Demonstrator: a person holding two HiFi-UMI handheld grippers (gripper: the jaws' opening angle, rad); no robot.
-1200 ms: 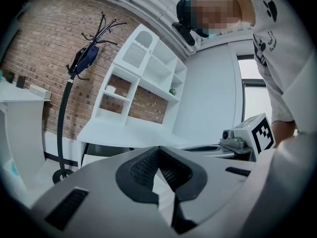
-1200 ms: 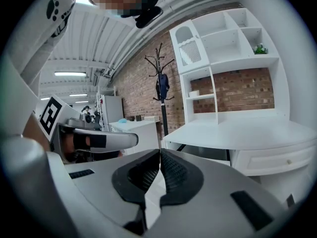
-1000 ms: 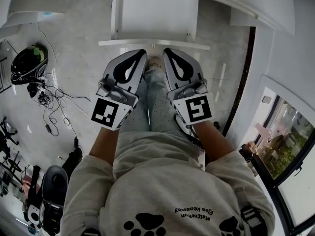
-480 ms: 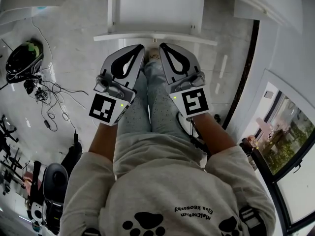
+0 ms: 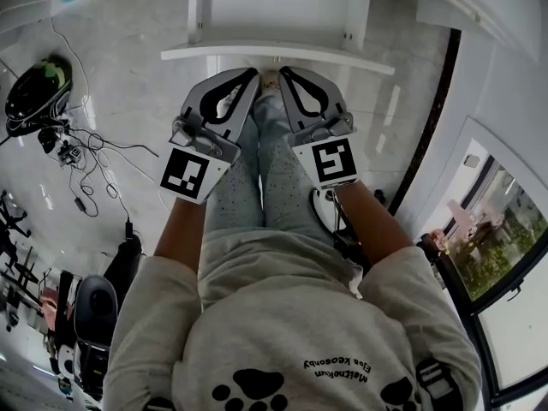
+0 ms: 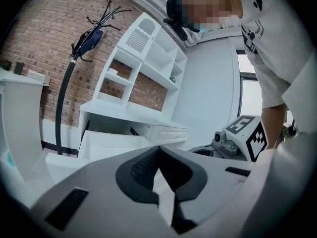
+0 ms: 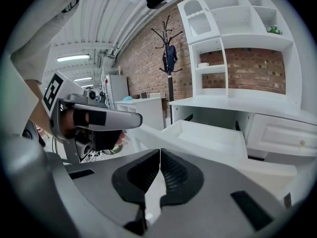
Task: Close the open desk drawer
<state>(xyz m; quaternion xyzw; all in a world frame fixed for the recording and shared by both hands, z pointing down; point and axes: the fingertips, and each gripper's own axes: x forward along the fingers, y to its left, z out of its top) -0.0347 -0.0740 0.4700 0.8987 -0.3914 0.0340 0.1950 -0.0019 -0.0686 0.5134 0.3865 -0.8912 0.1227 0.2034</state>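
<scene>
Brick-walled studio: left tongs [image 5: 242, 82] and right tongs [image 5: 291, 80], both pinched shut on nothing, sit side by side at centre frame, apparently readied as blunt pushers. At upper centre of the head view the open drawer [image 5: 274, 52] juts from the white worktop [image 7: 233, 103], its front facing them, apparently untouched.

A: Where's the drawer [image 5: 276, 52]?
B: Far side, straight ahead: a white box pulled well out from under the white desk [image 7: 233, 102] top.
A: Its pose?
B: Level, front panel facing near.
</scene>
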